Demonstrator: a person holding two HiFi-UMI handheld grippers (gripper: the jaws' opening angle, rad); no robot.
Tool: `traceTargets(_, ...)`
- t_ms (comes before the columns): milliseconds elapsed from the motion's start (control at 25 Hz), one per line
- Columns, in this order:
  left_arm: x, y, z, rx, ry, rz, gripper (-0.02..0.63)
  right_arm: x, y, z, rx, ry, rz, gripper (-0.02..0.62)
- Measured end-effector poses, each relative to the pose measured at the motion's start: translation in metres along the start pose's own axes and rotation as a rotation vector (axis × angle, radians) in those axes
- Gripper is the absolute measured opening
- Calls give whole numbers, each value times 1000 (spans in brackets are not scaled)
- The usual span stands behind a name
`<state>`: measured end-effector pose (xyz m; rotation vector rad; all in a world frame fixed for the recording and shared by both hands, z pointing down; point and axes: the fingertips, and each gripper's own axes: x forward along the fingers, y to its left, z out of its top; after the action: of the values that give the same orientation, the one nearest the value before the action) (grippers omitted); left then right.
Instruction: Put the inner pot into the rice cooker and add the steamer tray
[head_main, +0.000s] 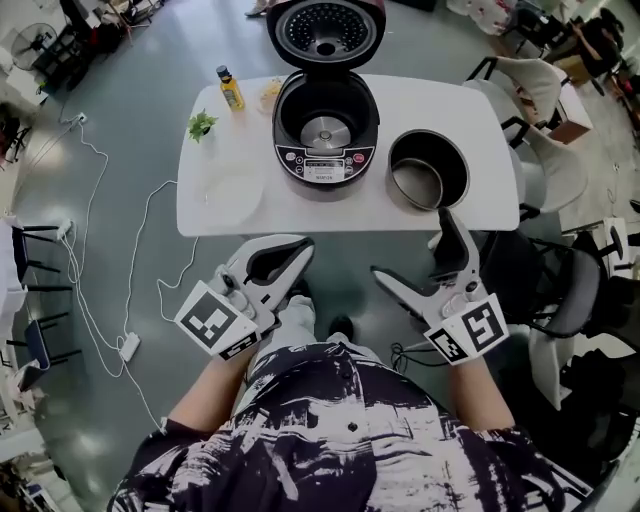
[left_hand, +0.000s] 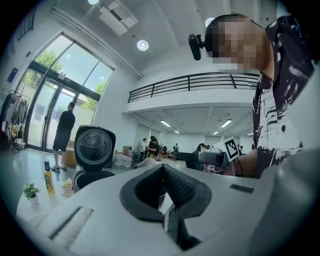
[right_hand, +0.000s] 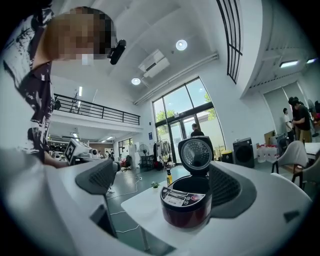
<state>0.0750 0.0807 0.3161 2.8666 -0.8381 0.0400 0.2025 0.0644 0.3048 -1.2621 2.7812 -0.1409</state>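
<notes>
- The left gripper's (left_hand: 162, 169) jaws meet at the tips with nothing between them; the right gripper's (right_hand: 161, 183) jaws gape wide, empty.
- The dark metal inner pot (head_main: 428, 170) stands on the white table (head_main: 440, 98), just right of the open rice cooker (head_main: 325, 125).
- Only the head view shows the pot; the right gripper view frames the cooker.
- Both grippers hang short of the table's near edge, pointing toward it.
</notes>
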Motion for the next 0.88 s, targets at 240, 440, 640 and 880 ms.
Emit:
traceTargets(240,14,60,11,4,-20,-57,5,56,-22,-3,-21,25,-52,552)
traceTargets(440,19,115,22,3,-25,-100,5,103,-51,-6,-46,50,-133,552)
traceTargets(640,31,158,29,6,-23,-132,5,125,-78,-11,-36,67,-219,552)
traceTargets(880,54,184,31,5,-22,-117,5,136,-104,-18,-20,77,-226,552)
